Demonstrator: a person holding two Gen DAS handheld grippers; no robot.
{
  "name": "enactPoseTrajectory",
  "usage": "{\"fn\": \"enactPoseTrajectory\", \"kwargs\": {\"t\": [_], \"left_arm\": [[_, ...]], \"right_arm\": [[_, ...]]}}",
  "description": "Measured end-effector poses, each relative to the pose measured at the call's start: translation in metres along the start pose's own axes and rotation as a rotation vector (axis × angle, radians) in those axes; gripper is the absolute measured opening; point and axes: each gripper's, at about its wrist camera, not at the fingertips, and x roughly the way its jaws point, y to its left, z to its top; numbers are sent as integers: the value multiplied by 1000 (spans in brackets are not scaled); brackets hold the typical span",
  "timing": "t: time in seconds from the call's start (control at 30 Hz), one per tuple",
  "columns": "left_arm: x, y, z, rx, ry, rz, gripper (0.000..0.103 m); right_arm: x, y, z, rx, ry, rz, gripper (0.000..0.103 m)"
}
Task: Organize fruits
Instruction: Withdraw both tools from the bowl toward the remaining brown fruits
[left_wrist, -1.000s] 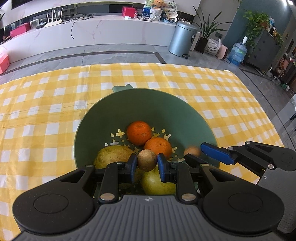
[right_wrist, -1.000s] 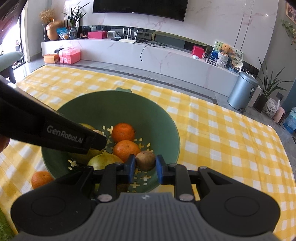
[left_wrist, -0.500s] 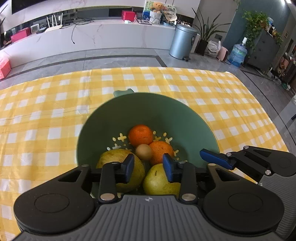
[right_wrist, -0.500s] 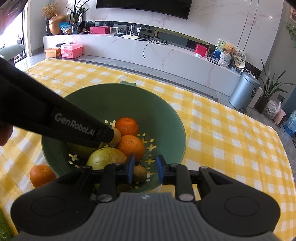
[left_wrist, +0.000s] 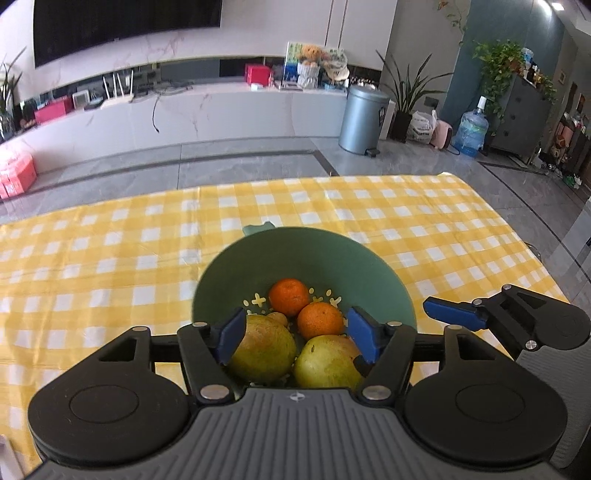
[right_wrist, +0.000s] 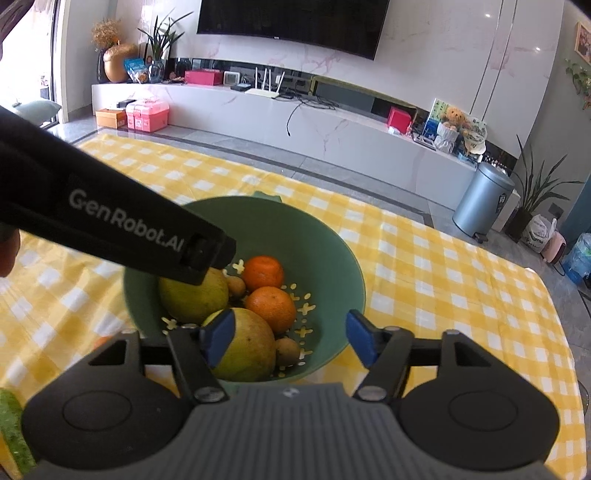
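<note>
- The left gripper (left_wrist: 297, 334) has just been opening; its jaws stand wide with nothing held.
- The round green plastic colander bowl (right_wrist: 325, 254) on the table holds the pears, oranges and small brown fruits.
- The right gripper (right_wrist: 290, 341) has also just been opening and holds nothing; I would lift both straight up, clear of the rim.

You're looking at green perforated bowl (right_wrist: 332, 258) sitting on checked cloth, holding two oranges (right_wrist: 264, 273) touching mid-bowl, two yellow-green pears (right_wrist: 192, 295) lying nearer you, one small brown fruit (right_wrist: 287, 350) resting by front pear, another (right_wrist: 236, 286) sitting wedged between pear and orange.
</note>
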Motion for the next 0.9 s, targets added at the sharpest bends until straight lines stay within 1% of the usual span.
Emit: {"fn": "enactPoseTrajectory", "kwargs": {"t": [0.17,0.33,0.53,0.73,0.9], "left_arm": [[-25,-3,-10,8,-20,-3,78],[-48,-6,-26,20,-33,-16,80],[-64,-10,-51,22,-1,-27,80],[-70,-7,-77,26,18,-32,80],[-74,-10,-94,67,32,-62,80]], "right_arm": [[-25,7,-7,15,-17,8,72],[-50,13,-21,49,-27,22,74],[-72,20,-45,91,-22,25,76],[-82,19,-68,124,-12,20,76],[-85,21,-90,126,3,14,75]]}}
